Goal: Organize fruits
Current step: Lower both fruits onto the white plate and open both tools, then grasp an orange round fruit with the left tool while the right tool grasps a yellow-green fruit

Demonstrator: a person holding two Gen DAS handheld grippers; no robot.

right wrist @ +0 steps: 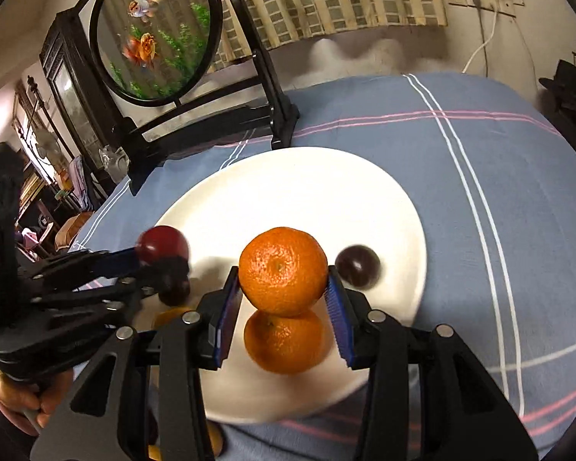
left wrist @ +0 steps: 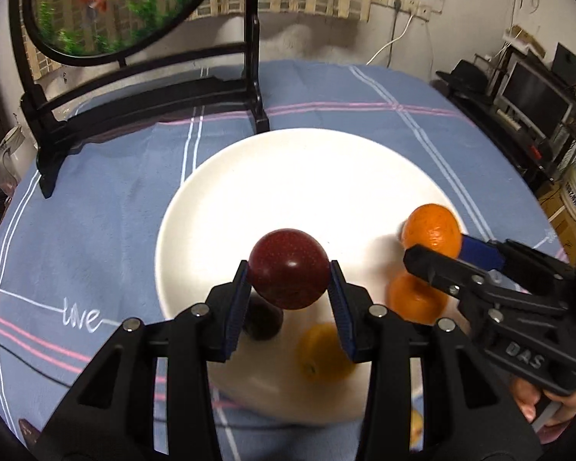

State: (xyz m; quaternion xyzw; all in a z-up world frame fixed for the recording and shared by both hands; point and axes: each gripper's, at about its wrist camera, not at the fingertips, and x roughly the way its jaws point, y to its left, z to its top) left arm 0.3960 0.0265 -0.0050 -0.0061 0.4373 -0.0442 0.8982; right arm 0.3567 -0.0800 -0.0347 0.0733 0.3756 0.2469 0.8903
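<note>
A white plate (left wrist: 288,176) lies on the blue striped cloth, also in the right wrist view (right wrist: 307,192). My left gripper (left wrist: 288,276) is shut on a dark red plum (left wrist: 288,272) held above the plate's near part. My right gripper (right wrist: 282,280) is shut on an orange mandarin (right wrist: 282,269), held above the plate; it shows in the left wrist view too (left wrist: 432,230). On the plate lie a second mandarin (right wrist: 284,342), a dark plum (right wrist: 357,267), another dark plum (left wrist: 263,322) and a yellow-orange fruit (left wrist: 322,353).
A black wooden stand with a round goldfish picture (right wrist: 153,34) stands at the far left of the table, behind the plate. Blue cloth with white and pink stripes (right wrist: 480,192) covers the table. Shelves with electronics (left wrist: 537,100) stand at the right.
</note>
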